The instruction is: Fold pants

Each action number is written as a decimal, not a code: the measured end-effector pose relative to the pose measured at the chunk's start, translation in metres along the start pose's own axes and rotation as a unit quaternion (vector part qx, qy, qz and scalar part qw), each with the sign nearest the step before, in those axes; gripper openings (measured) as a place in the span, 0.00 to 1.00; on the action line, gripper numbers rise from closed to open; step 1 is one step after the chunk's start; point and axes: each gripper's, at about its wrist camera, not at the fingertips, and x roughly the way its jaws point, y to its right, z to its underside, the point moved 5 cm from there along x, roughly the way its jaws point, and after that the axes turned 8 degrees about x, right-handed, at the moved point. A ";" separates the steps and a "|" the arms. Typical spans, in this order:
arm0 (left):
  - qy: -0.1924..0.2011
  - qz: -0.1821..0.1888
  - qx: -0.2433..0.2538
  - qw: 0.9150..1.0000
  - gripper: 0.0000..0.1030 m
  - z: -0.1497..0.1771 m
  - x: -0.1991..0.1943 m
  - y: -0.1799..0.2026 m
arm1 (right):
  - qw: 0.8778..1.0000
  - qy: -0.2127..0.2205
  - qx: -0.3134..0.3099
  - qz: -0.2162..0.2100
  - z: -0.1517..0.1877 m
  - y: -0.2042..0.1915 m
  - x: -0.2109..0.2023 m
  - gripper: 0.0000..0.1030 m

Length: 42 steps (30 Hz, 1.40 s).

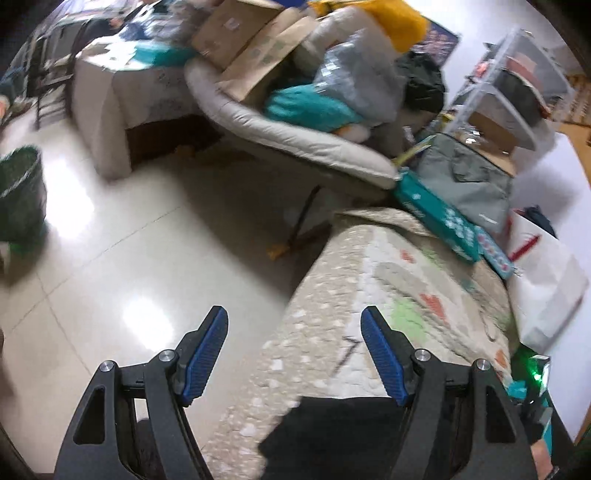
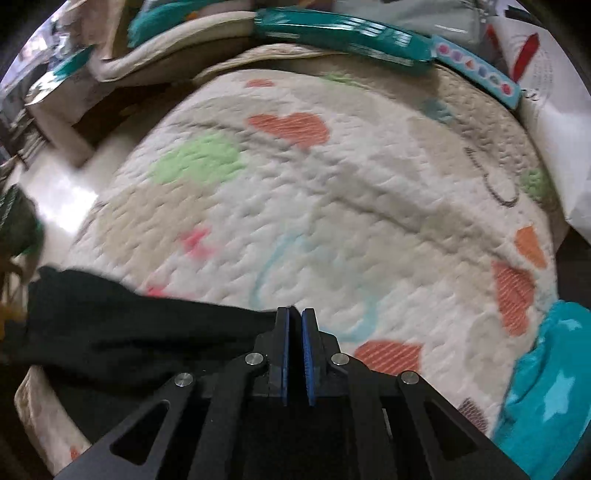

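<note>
On the far left of my left wrist view, a green basket [image 1: 20,188] stands on the glossy tiled floor [image 1: 122,266], and beyond it a cluttered chair [image 1: 295,136] carries cardboard boxes [image 1: 251,40] and bags. My left tool [image 1: 293,356] hangs with its blue-padded fingers spread wide and nothing between them, over the edge of the quilted bed [image 1: 406,280]. A dark patch of the black pants [image 1: 332,424] lies on the quilt just beneath the tool, near its right finger.

In the right wrist view the pants [image 2: 122,328] stretch from the left edge of the bed [image 2: 332,184] across to my right tool [image 2: 294,314]. Its two fingers are pressed nearly together, with only a narrow gap, and the black cloth runs right up to the left finger; whether fabric is actually pinched between the pads I cannot tell. Further right, a teal star-printed cloth [image 2: 550,387] lies at the quilt's edge, and a teal box [image 2: 343,33] sits along the far side.
</note>
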 end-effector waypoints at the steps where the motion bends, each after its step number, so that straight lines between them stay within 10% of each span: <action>1: -0.005 -0.006 -0.010 1.000 0.72 0.001 0.004 -0.008 | 1.000 -0.003 -0.001 0.012 -0.003 0.005 0.004 0.00; 6: -0.006 -0.014 -0.064 0.998 0.72 -0.005 0.009 -0.037 | 0.994 -0.005 0.019 0.107 -0.020 0.027 0.019 0.01; 10: 0.004 -0.011 -0.071 0.997 0.72 -0.010 0.005 -0.038 | 0.999 0.027 0.006 0.022 -0.021 -0.019 -0.015 0.09; 11: 0.004 -0.008 -0.073 0.997 0.72 -0.011 0.005 -0.037 | 0.999 0.028 -0.014 -0.020 -0.018 -0.044 -0.025 0.15; 13: 0.002 -0.002 -0.083 0.997 0.72 -0.013 0.005 -0.037 | 0.993 0.029 -0.059 -0.100 -0.009 -0.096 -0.042 0.71; 14: 0.004 0.000 -0.087 0.996 0.72 -0.014 0.004 -0.039 | 0.987 0.034 -0.087 -0.133 -0.002 -0.125 -0.050 0.77; 18: 0.017 0.001 -0.094 0.995 0.72 -0.019 -0.007 -0.045 | 0.956 0.043 -0.215 -0.194 0.028 -0.222 -0.064 0.71; 23: 0.025 0.009 -0.112 0.993 0.72 -0.023 -0.013 -0.055 | 0.932 0.046 -0.323 -0.159 0.056 -0.285 -0.046 0.57; 25: 0.019 0.016 -0.119 0.993 0.72 -0.023 -0.012 -0.056 | 0.930 0.026 -0.345 -0.123 0.061 -0.293 -0.026 0.13; 33: 0.017 0.031 -0.124 0.992 0.72 -0.023 -0.011 -0.052 | 0.960 0.030 -0.250 -0.122 0.013 -0.281 -0.022 0.14; 39: 0.022 0.013 -0.092 0.995 0.72 -0.023 -0.010 -0.042 | 0.974 0.030 -0.189 -0.124 -0.008 -0.264 -0.030 0.59; 42: 0.005 0.011 -0.072 0.997 0.72 -0.018 -0.003 -0.033 | 0.982 0.050 -0.144 -0.108 -0.015 -0.218 -0.053 0.60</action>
